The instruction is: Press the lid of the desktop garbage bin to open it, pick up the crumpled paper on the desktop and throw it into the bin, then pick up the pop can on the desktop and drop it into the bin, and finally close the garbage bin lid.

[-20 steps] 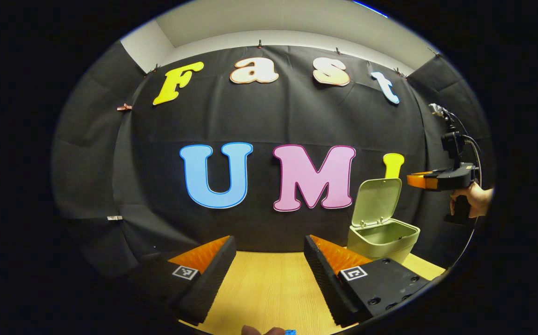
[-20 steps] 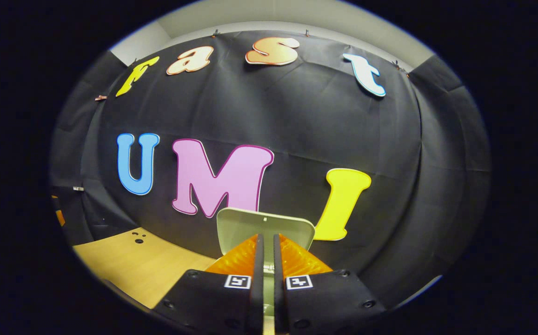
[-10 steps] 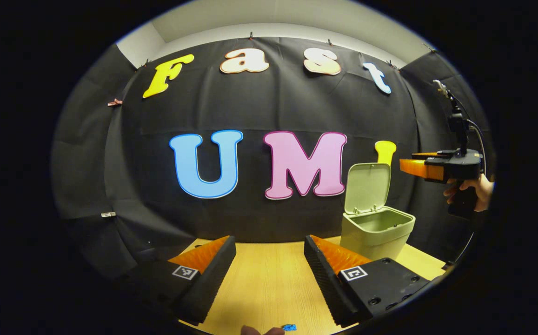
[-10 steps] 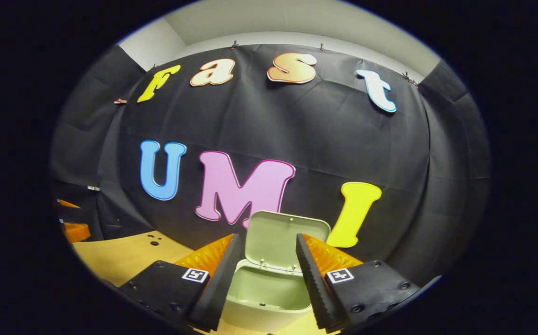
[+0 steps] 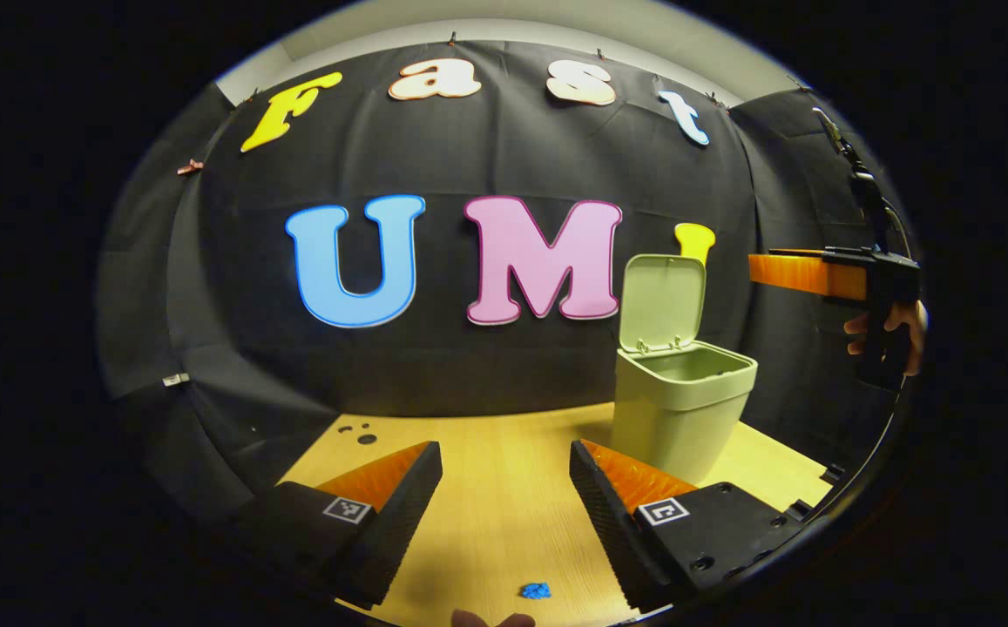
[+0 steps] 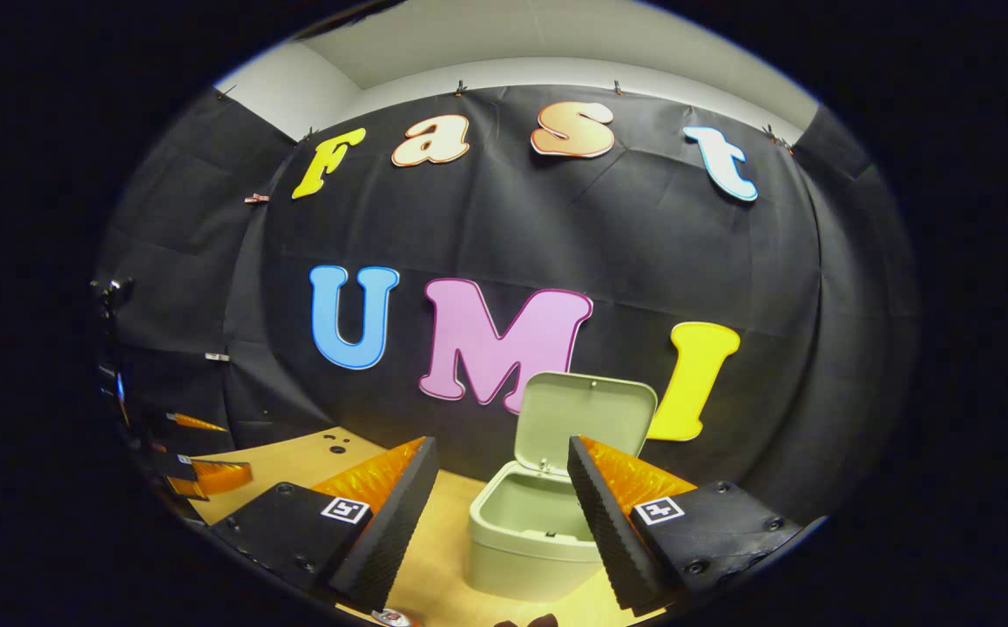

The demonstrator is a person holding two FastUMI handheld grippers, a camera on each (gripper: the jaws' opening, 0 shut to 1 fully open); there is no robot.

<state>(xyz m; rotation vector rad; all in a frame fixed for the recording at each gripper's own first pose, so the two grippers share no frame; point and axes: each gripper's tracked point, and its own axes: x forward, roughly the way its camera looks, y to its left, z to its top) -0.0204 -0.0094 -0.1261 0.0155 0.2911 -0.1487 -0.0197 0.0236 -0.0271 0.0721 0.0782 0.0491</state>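
Note:
The pale green desktop bin stands on the wooden table with its lid swung up and the inside bare. My left gripper is open low over the table, left of the bin. A small blue crumpled piece lies on the wood just below its fingers. My right gripper is open too, looking at the bin and its raised lid from in front and a little above. From the left gripper view, the right gripper hovers at lid height, right of the bin, in a hand.
The black cloth wall runs close behind the bin. Small dark holes mark the table's far left. A red and white object's edge peeks in at the bottom of the right gripper view. The left gripper's fingers show at that view's left edge.
My right gripper has gone from shut to open and drawn back from the raised lid. The left gripper has tilted down, bringing more table and the blue piece into sight.

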